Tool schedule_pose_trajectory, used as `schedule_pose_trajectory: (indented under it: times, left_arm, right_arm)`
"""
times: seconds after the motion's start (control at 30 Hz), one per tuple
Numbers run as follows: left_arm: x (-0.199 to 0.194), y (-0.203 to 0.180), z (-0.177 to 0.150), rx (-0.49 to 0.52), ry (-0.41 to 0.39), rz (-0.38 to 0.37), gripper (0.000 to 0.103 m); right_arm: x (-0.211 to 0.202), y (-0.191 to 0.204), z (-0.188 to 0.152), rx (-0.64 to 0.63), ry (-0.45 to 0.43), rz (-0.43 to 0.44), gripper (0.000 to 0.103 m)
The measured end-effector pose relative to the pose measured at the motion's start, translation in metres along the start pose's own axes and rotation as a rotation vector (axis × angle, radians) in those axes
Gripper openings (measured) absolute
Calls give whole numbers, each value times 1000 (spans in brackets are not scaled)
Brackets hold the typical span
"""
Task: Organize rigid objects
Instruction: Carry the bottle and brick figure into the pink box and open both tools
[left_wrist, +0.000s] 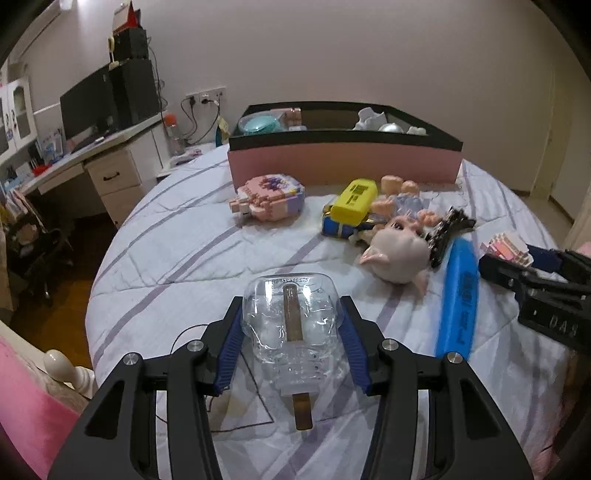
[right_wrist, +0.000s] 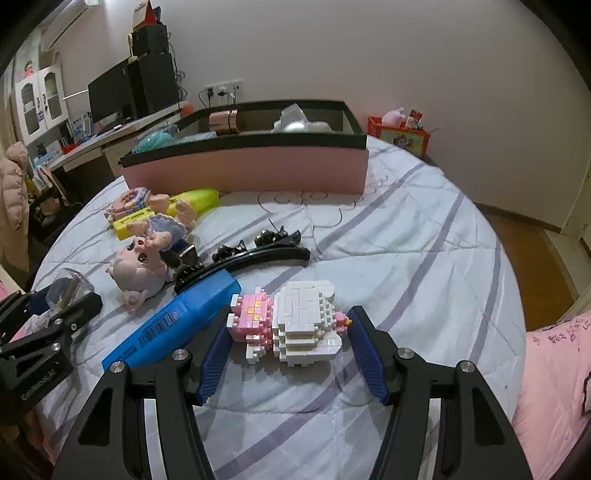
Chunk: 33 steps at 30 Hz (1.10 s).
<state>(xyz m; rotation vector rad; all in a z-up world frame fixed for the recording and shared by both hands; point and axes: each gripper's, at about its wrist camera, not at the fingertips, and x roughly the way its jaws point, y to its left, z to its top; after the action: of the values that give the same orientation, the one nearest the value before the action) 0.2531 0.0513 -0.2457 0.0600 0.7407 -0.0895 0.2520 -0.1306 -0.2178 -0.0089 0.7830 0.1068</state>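
Clear skull-shaped bottle (left_wrist: 291, 321) sits between our left gripper (left_wrist: 291, 347) pads, cork stopper end toward the camera. Both blue pads (left_wrist: 231, 350) look pressed against its sides, so we read the jaws as clamped on it, roughly half open. Whether it is lifted off the quilt, we cannot tell.

Our right gripper (right_wrist: 288, 345) is spread wide around the pink-and-white brick figure (right_wrist: 291, 328), near the bed's (right_wrist: 424, 258) right edge. Its right pad is at the figure's pink tip; the left pad (right_wrist: 214, 358) is just beside it. Contact unclear, so we see no firm grip.

Blue case (right_wrist: 173, 325) lies just left of that figure, barcode up. Black hair clips (right_wrist: 258, 251) sit past it toward mid-bed. Pig-headed doll (left_wrist: 397, 254) lies between the blue case and the yellow box (left_wrist: 354, 201), which rests on a dark blue box (left_wrist: 336, 227). Pink-and-purple brick model (left_wrist: 267, 203) sits left of the yellow box, apart from it.

Pink storage box (left_wrist: 343, 162) with black rim stands at the far edge of the bed. Inside it: a teal round item (left_wrist: 260, 123) at its left end, white and silver pieces at its right end.
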Motion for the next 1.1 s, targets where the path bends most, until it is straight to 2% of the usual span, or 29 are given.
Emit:
schedule_pose_trajectory:
  times: [0.17, 0.43, 0.9, 1.1]
  left_arm:
    - [-22, -7, 14, 6, -58, -18, 51]
    - [-74, -16, 41, 18, -191, -38, 51]
    - [-173, -26, 68, 77, -487, 66, 51]
    - [-195, -29, 75, 79, -563, 84, 51]
  right_arm:
    - [-19, 8, 2, -8, -55, 14, 63]
    - [-77, 34, 25, -56, -212, 52, 63]
    - [-165, 49, 50, -75, -489, 21, 63]
    - [-193, 53, 57, -83, -581, -4, 63]
